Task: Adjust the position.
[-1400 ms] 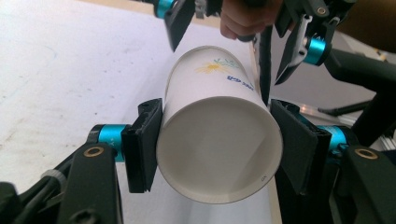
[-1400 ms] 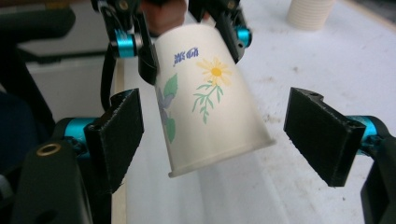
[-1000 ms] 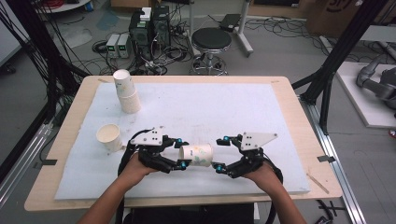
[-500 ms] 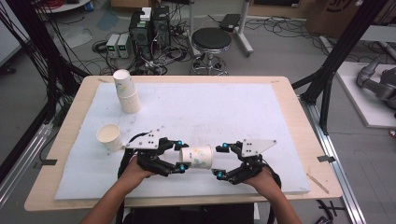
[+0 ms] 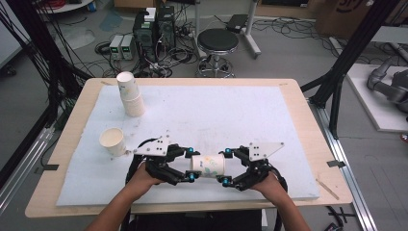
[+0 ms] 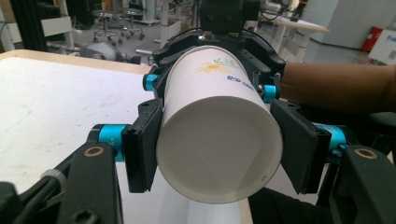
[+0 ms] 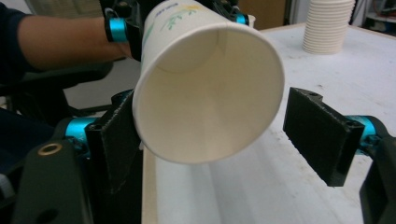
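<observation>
A black round stool (image 5: 218, 41) is standing on the grey floor (image 5: 288, 53) beyond the wooden table (image 5: 308, 120), far ahead of the jaws; computer towers (image 5: 154, 26) and tangled cables (image 5: 91, 48) are sitting beside it.

1. Paper cup (image 5: 208, 165): white, with a green and yellow plant print and blue lettering on its side.
2. Pose: on its side, level, above the near part of the table.
3. Orientation: closed base faces the person's left, open mouth faces right.
4. Interior empty.
</observation>
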{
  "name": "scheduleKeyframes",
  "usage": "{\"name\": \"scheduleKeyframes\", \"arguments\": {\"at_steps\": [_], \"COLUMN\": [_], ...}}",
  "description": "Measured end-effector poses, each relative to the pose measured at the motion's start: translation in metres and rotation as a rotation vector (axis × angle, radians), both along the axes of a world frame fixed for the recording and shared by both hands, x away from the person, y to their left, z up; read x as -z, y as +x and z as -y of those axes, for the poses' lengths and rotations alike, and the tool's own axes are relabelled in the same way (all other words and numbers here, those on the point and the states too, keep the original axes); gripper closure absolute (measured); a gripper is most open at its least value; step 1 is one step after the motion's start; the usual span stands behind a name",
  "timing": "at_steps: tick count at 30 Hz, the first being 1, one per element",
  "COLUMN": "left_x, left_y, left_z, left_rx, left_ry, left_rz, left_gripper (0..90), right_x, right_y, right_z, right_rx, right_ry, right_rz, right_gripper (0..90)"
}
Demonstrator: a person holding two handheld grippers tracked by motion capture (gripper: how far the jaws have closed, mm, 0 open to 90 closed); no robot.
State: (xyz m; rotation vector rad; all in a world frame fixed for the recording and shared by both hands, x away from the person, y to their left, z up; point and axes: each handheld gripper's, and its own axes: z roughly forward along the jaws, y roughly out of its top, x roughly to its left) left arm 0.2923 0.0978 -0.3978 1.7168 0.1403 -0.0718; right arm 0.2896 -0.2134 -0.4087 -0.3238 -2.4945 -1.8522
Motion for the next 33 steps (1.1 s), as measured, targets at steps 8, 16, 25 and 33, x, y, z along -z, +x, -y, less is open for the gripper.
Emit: {"name": "scheduleKeyframes", "arguments": {"at_steps": [8,16,25,33], "left_x": [0.004,0.009,0.01,0.003], "left_y": [-0.001,-0.003,-0.004,-0.002], "left_z": [0.001,-0.001,-0.001,-0.008], "left_rx": [0.006,-0.001,-0.03,-0.114], "left_ry": [-0.045,-0.053,0.02,0.146], "left_rz": [-0.01,0.019,-0.014,-0.031], "left_gripper": [37.4,37.2,26.2,14.5], "right_x": [0.0,-0.001,-0.004,-0.012], "right_y": [0.0,0.0,0.001,0.006], "right_z": [0.0,0.0,0.0,-0.003], "right_rx": [-0.043,-0.042,-0.039,0.001], "right_ry": [0.032,0.052,0.031,-0.133], "right_rz": [-0.008,0.004,-0.007,-0.022], "right_gripper": [28.2,31.0,32.8,32.0]}}
